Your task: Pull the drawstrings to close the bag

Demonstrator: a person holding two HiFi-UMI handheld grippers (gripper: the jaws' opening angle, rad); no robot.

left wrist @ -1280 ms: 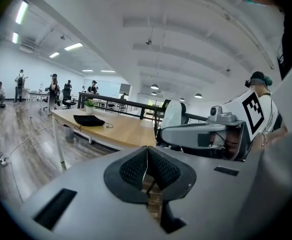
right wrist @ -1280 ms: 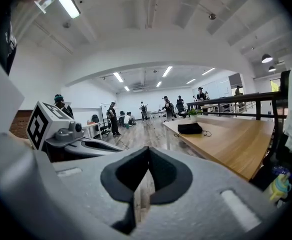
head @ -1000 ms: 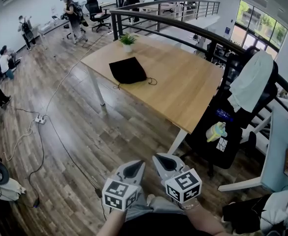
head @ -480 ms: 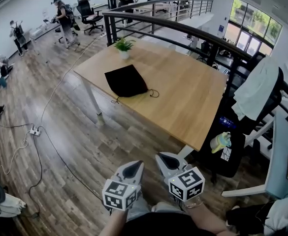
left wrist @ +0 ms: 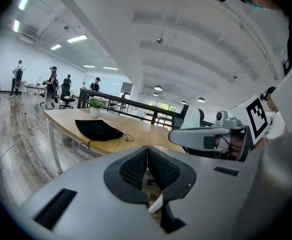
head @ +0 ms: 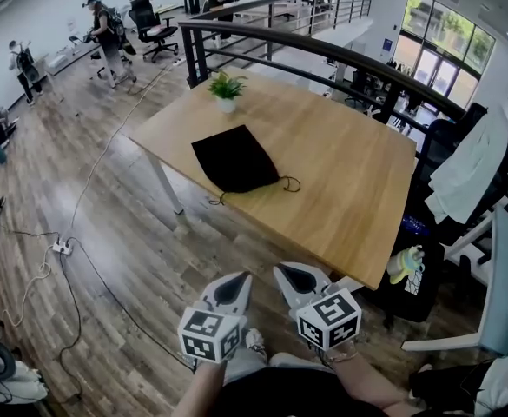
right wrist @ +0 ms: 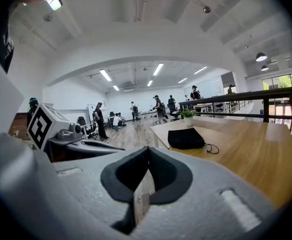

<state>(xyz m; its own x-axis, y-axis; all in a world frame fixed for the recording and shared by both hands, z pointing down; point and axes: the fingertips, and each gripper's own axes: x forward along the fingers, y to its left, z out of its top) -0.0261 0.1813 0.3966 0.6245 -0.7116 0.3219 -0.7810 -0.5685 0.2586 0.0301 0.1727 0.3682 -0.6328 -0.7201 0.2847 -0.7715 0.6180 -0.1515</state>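
A black drawstring bag [head: 235, 159] lies flat on the wooden table [head: 340, 172], its cords [head: 284, 185] trailing off its near corner. The bag also shows in the left gripper view [left wrist: 98, 130] and the right gripper view [right wrist: 185, 138]. My left gripper [head: 238, 282] and right gripper [head: 288, 275] are held side by side low in the head view, well short of the table. Both are shut with nothing between the jaws [left wrist: 147, 159] [right wrist: 148, 164]. From the left gripper view the right gripper [left wrist: 205, 136] shows at the right.
A small potted plant [head: 227, 88] stands at the table's far corner. A dark railing [head: 323, 50] runs behind the table. Chairs with draped clothes [head: 462, 181] stand at the right. Cables and a power strip [head: 60, 247] lie on the wood floor. Several people stand far back.
The table and bag have come closer and lower in the head view as I move toward them. Both grippers keep their side-by-side pose and stay shut.
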